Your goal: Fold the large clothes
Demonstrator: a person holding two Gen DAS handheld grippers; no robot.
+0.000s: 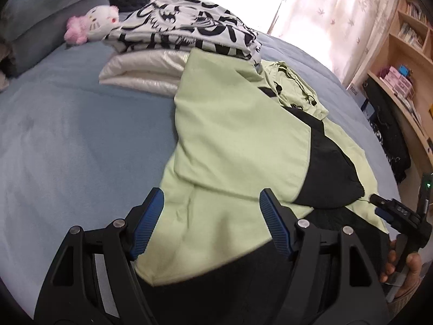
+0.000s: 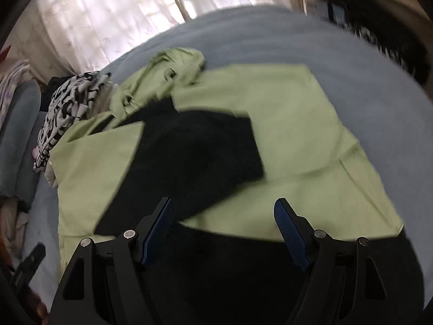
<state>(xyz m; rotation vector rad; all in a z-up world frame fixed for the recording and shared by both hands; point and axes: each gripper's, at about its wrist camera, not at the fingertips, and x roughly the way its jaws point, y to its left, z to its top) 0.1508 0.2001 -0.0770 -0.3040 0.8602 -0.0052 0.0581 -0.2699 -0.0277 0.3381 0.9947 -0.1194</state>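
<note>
Both grippers [image 1: 211, 197] [image 2: 224, 205] angled downward, fingers [image 1: 150, 216] apart.

Things around the blue bed [image 1: 67, 135]

At the bed's far end a pink plush cat [image 1: 90, 24] lies against a grey-blue pillow [image 1: 40, 19]. Beyond the bed hangs a bright curtain [image 1: 338, 8]; to its right stands a wooden bookshelf [image 1: 406, 54].

Daylight came through the curtains [image 1: 338, 13] at the far side and blew them out to near white in both views. The blue bedspread [image 1: 67, 135] lay evenly lit, with only soft shadows. The left wrist view was mostly sharp. The right wrist view was smeared by motion, worst on the shelves [image 2: 379, 27]. Both pictures bulged like a fishbowl, with dark rounded corners.
</note>
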